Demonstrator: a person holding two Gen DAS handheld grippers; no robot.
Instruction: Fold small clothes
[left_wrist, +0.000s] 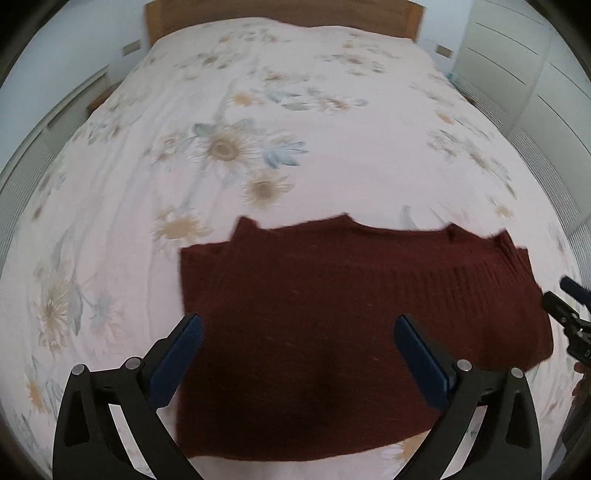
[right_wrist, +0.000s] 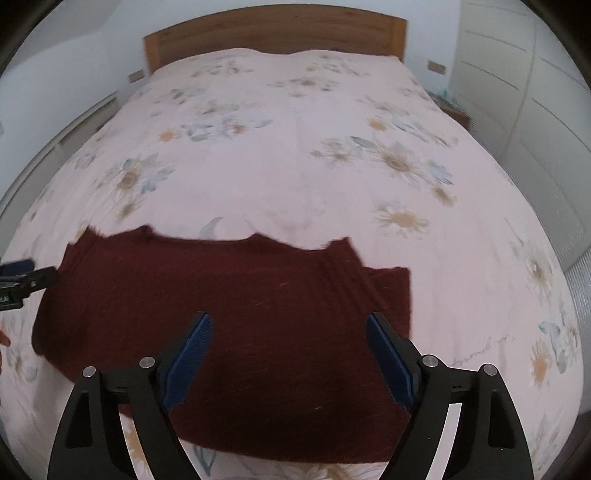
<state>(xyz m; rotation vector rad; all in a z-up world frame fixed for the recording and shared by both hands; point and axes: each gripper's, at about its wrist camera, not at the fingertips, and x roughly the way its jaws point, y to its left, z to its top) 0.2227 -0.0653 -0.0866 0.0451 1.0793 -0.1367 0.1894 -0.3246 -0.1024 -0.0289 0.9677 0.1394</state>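
Note:
A dark maroon knit garment (left_wrist: 354, 314) lies flat on the bed near its front edge, with parts folded in along its sides; it also shows in the right wrist view (right_wrist: 236, 317). My left gripper (left_wrist: 299, 326) is open and empty above the garment's left half. My right gripper (right_wrist: 290, 325) is open and empty above its right half. The right gripper shows at the right edge of the left wrist view (left_wrist: 569, 310). The left gripper shows at the left edge of the right wrist view (right_wrist: 22, 280).
The bed has a pale pink floral cover (left_wrist: 295, 140) and a wooden headboard (right_wrist: 273, 37) at the far end. White wardrobe doors (right_wrist: 535, 92) stand to the right. A white wall and low furniture (left_wrist: 66, 103) are to the left.

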